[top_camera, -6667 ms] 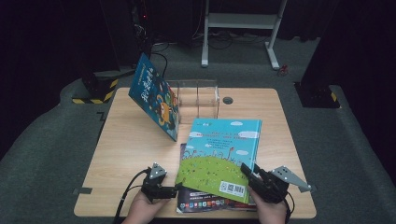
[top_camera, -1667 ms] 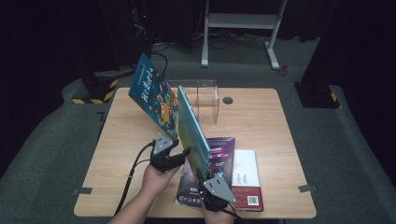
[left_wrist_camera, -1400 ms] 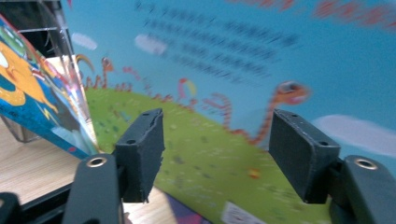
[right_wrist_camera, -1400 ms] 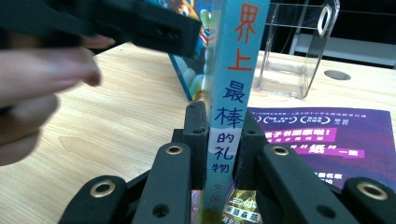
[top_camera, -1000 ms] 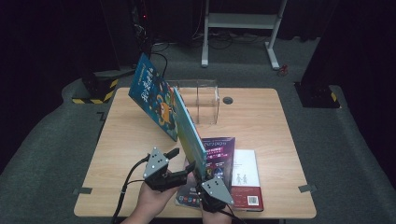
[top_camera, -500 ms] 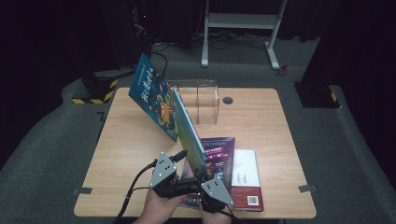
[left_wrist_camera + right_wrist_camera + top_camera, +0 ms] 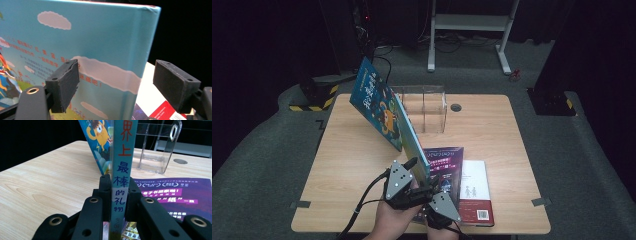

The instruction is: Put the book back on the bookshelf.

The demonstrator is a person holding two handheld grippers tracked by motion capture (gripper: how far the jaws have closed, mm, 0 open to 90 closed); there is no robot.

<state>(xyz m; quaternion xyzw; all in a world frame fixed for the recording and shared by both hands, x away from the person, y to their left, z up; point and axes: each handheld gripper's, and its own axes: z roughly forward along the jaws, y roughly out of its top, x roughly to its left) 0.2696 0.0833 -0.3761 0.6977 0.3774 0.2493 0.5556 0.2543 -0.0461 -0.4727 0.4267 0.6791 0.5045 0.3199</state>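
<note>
A: Now, state the right claw point(image 7: 117, 202) condition.

B: Clamped on the spine of the sky-blue book point(image 7: 121, 170). One pad sits on each side of the spine, near its lower end. The book stands on edge, upright.

A: Where is that book on the table point(image 7: 352, 165)?

B: Near edge, centre. In the high view the book point(image 7: 414, 145) rises from the two hands and runs toward the far left. Its far end meets the monster book point(image 7: 377, 107), which leans tilted at the clear holder point(image 7: 427, 107).

A: Left claw point(image 7: 414, 172)?

B: Wide, holding nothing. Its jaws have just been opening. In the left claw view the book's cover point(image 7: 82, 50) fills the space behind the left pad point(image 7: 63, 83); the corner of the book sits between the pads. The right pad point(image 7: 175, 83) stands apart from the book edge. Whether the left pad touches the cover cannot be told.

A: Other items?

B: A purple book point(image 7: 447, 162) lies flat just right of the upright book. A white-and-red book point(image 7: 474, 192) lies flat to its right, partly under it. Both are at the near side of the table. The holder is at the far side, centre.
</note>
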